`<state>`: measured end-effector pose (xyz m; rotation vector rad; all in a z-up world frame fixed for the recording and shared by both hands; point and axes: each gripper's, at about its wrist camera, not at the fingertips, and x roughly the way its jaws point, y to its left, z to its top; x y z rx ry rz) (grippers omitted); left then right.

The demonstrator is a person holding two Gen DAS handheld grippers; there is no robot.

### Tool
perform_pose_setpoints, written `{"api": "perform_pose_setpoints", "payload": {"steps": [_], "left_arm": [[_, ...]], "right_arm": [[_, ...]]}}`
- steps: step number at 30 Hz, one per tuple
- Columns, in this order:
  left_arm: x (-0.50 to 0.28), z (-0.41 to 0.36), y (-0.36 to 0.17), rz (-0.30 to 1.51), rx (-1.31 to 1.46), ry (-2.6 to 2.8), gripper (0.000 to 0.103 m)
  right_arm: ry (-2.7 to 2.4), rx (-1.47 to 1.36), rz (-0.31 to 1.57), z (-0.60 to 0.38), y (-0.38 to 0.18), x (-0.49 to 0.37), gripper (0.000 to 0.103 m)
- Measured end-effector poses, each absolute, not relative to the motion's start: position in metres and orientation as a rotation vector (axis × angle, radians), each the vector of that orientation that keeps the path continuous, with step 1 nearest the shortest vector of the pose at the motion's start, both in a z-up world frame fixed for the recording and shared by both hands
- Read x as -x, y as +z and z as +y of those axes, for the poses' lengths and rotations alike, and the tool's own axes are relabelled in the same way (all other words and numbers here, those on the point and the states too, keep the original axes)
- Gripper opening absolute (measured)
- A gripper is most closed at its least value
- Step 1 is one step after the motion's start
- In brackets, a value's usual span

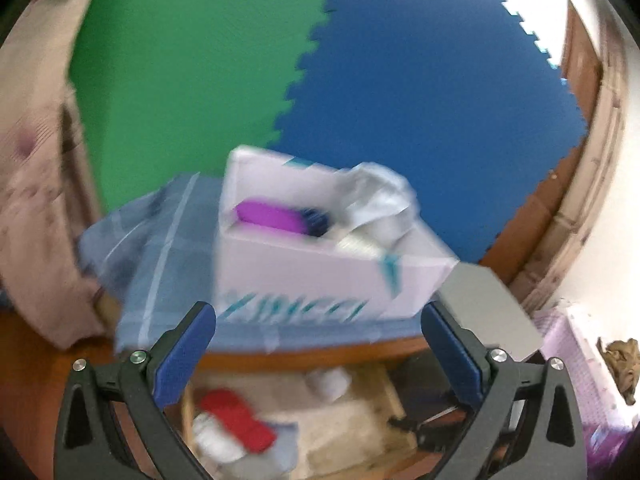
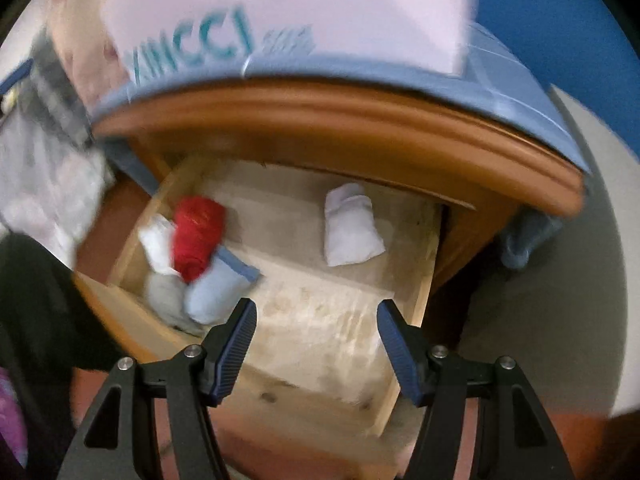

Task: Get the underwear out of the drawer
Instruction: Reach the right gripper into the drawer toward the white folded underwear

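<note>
In the open drawer (image 2: 404,280) lie rolled underwear (image 2: 350,226); both grippers gape, empty.

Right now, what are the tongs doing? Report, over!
Both tongs, left and right, open, empty. Drawer open; rolled underwear inside: white alone, red in left-corner pile. Nothing in the way.

I see a white box (image 1: 320,276) on a blue checked cloth (image 1: 160,248), with something purple (image 1: 272,214) and crumpled plastic (image 1: 376,196) inside. Behind it I see green (image 1: 192,60) and blue mats (image 1: 432,80).
</note>
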<state>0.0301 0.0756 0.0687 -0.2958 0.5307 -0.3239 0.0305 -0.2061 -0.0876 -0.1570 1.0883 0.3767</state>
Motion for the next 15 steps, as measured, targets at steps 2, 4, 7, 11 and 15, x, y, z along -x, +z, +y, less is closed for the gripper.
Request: {"api": "perform_pose_setpoints", "payload": {"steps": [2,4,7,11,15], "left_arm": [[-0.026,0.092,0.051,0.553,0.336,-0.295,0.101],[-0.020,0.110,0.036,0.554,0.409,-0.276,0.101],[-0.015,0.119,0.030,0.543,0.440,-0.263,0.101],[-0.008,0.111,0.035,0.494,0.350,-0.262,0.101],[-0.006,0.103,0.035,0.486,0.300,-0.279,0.101]], "right_arm": [[0.384,0.290,1.097,-0.184,-0.101,-0.037,0.064],[0.385,0.453,1.076,-0.164,-0.115,-0.041,0.064],[0.363,0.594,1.086,-0.148,-0.139,-0.056,0.064],[0.312,0.745,1.072,-0.131,-0.164,-0.068,0.064],[0.288,0.935,1.019,-0.114,-0.188,-0.069,0.062]]}}
